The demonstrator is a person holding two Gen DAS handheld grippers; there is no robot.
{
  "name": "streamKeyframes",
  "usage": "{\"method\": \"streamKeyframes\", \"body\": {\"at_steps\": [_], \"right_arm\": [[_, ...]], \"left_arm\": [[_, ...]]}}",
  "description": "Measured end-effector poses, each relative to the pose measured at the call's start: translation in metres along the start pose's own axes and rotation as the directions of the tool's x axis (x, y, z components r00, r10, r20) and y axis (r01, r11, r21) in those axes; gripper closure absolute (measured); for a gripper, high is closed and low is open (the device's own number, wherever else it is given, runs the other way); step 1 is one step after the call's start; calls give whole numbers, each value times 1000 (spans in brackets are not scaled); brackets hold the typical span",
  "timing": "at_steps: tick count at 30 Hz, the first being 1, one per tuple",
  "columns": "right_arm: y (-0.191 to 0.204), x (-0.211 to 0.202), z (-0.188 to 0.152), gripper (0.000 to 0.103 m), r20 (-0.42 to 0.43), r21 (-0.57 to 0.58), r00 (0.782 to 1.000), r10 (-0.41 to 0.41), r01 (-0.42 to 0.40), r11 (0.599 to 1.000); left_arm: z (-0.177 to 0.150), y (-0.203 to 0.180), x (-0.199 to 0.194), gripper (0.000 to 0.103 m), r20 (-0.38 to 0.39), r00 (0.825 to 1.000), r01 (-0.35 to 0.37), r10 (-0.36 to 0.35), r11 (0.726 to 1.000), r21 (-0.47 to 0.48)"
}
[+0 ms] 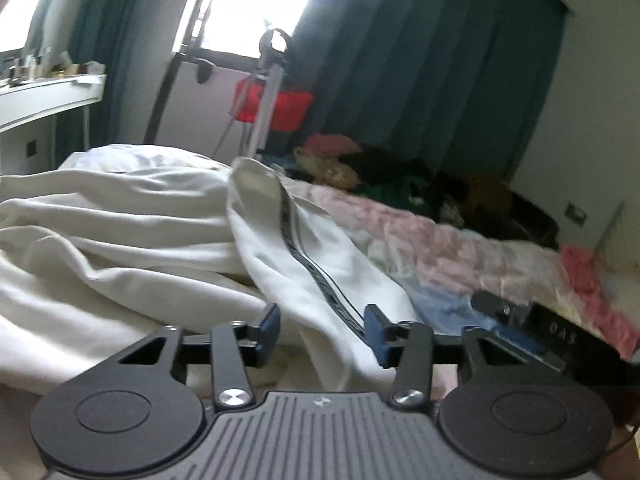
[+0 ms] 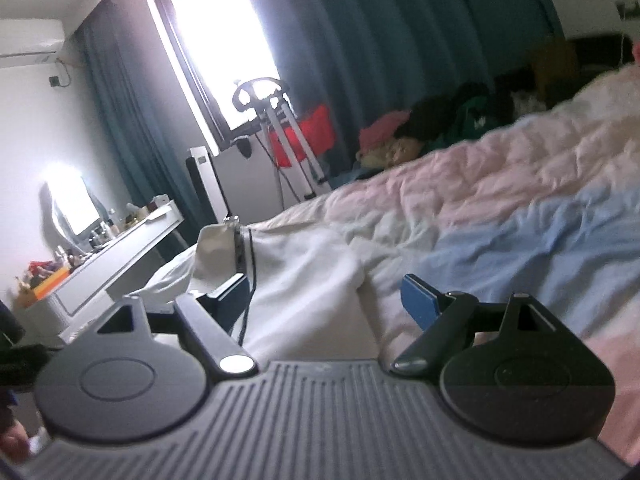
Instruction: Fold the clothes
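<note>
Item: white garment [image 1: 312,248], dark-striped, rumpled on the bed [image 1: 480,248]. Left gripper [image 1: 322,330]: wide, cloth between jaws, not pinched. Right gripper [image 2: 324,304]: wide, at the garment's edge. Step, apparently: taking hold. Next: close both on cloth

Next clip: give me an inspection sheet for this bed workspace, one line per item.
Surface: bed, rumpled pink and blue quilt.
Job's things: white garment with dark stripe, crumpled, unfolded.
Clutter: clothes pile at the far side.
Grippers: left gripper open, garment between the jaws; right gripper open at the garment's edge.
Cables: thin dark cord at the garment.
Surroundings: window, teal curtains, dresser.
</note>
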State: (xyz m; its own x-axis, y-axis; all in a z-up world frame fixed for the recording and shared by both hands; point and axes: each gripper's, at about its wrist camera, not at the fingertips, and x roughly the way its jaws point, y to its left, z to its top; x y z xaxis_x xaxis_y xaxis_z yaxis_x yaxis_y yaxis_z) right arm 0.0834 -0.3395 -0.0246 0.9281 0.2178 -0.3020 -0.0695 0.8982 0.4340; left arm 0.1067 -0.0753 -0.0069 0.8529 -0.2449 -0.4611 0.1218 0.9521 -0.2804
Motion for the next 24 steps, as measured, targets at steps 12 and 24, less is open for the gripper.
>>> {"method": "streamKeyframes", "body": {"at_steps": [12, 24], "right_arm": [[110, 129, 48, 19, -240, -209, 965, 106, -158, 965], [213, 297, 13, 61, -329, -471, 933, -142, -32, 882]], "left_arm": [[19, 58, 4, 48, 19, 984, -177, 179, 982, -66], [19, 132, 35, 48, -70, 978, -206, 194, 939, -277]]}}
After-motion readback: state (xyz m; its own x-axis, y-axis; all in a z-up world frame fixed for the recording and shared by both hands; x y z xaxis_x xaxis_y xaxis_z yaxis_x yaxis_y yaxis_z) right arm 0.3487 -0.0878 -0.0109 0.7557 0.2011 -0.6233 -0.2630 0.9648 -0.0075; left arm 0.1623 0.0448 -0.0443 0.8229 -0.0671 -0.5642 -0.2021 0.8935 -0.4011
